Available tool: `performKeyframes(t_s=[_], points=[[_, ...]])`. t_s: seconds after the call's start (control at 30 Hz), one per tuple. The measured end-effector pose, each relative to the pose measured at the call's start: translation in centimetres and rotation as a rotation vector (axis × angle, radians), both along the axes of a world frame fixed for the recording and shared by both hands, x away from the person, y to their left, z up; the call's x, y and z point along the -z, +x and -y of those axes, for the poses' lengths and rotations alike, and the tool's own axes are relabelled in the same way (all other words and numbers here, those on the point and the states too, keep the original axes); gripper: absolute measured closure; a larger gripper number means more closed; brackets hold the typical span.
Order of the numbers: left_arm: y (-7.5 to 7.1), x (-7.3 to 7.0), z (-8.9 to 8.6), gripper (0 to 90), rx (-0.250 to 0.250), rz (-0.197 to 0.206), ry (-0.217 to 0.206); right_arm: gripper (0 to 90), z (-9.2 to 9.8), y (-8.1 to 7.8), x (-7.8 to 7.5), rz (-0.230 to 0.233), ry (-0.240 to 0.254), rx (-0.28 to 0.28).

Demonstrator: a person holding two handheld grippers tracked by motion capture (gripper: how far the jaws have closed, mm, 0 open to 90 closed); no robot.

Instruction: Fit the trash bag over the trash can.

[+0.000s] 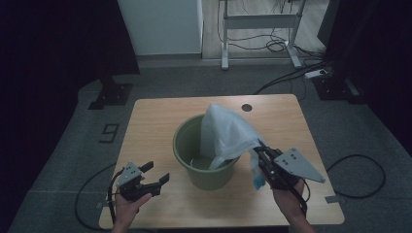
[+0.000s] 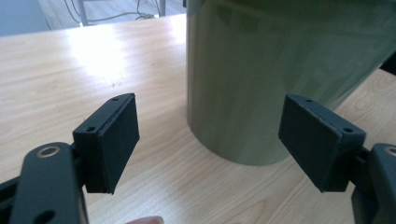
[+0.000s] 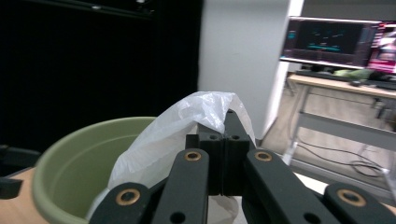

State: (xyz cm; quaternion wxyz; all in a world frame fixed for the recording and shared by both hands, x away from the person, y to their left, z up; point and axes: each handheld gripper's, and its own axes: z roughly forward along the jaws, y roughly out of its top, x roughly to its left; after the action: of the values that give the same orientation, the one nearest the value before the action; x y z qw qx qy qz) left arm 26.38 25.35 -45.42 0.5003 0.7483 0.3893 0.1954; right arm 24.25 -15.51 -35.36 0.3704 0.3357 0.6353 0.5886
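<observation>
A green plastic bucket [image 1: 206, 174] stands at the middle of the wooden table [image 1: 155, 116]. A thin white plastic bag [image 1: 226, 131] rises out of it in a tent shape and drapes over its right rim. My right gripper [image 1: 257, 149] is to the right of the bucket, shut on a fold of the bag. The right gripper view has the jaws [image 3: 224, 140] pressed together with the bag [image 3: 163, 140] pinched between them, above the bucket [image 3: 79, 163]. My left gripper [image 1: 158, 172] is open at the front left, facing the bucket's wall [image 2: 261, 70] with nothing between its pads [image 2: 116, 140].
A small round hole [image 1: 247, 107] sits near the table's far edge. Beyond the table are a white desk frame [image 1: 260, 22] and cables [image 1: 291, 73] on the grey floor. A lit monitor [image 3: 336, 39] is in the background of the right gripper view.
</observation>
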Motion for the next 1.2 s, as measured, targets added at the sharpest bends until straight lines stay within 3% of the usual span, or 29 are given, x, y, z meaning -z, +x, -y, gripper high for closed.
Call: performKeyframes(t_s=[0.33,0.6,0.93,1.2], points=[[-0.9,-2.2,1.0,22.3,0.020,0.034,-0.006,88.5,-2.0,2.0,1.4,-0.089,0.041,-0.117],[-1.1,-3.5,2.3,24.6,0.041,0.050,-0.009,88.5,-2.0,3.1,1.6,-0.132,0.092,-0.148],[-1.2,-4.7,3.7,25.6,0.004,0.055,-0.021,88.5,-2.2,3.3,0.6,-0.130,0.116,-0.165],[-1.1,-5.5,4.8,25.6,-0.010,0.060,-0.030,88.6,-3.7,3.5,-0.6,-0.122,0.085,-0.197]])
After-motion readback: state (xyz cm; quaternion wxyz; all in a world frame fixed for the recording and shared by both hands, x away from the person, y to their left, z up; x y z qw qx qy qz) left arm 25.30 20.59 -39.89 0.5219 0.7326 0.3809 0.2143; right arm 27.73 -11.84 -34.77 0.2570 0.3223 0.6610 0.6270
